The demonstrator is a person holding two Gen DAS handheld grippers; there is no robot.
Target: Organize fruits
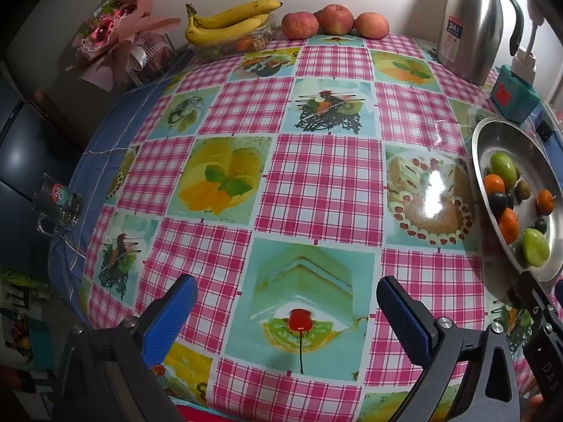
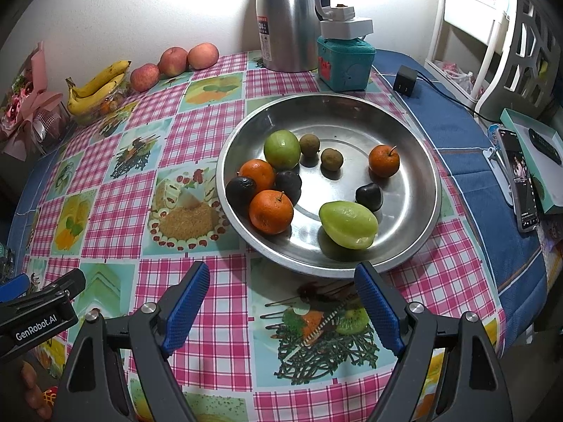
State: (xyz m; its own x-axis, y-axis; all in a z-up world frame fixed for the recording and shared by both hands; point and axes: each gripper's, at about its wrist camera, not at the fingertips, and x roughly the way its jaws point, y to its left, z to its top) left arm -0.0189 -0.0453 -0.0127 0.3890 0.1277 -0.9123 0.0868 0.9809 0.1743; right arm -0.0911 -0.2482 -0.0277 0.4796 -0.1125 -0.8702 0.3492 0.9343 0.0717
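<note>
Tablecloth [image 2: 197, 133] under the tongs: pink-white check with teal dessert-print squares. Past the right tongs [image 2: 281, 302], silver dish [image 2: 415, 161]: oranges [image 2: 271, 211], green fruit [image 2: 348, 224], black plums [image 2: 368, 196], brown longans [image 2: 331, 158]. Tong pads [image 2: 186, 307] blue. Far left: yellow bananas [image 1: 228, 23], red apples [image 1: 336, 19].

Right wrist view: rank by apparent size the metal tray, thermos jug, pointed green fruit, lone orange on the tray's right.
1. metal tray
2. thermos jug, though it stands farther back, so true size is unsure
3. pointed green fruit
4. lone orange, farther from the camera than the green fruit
</note>
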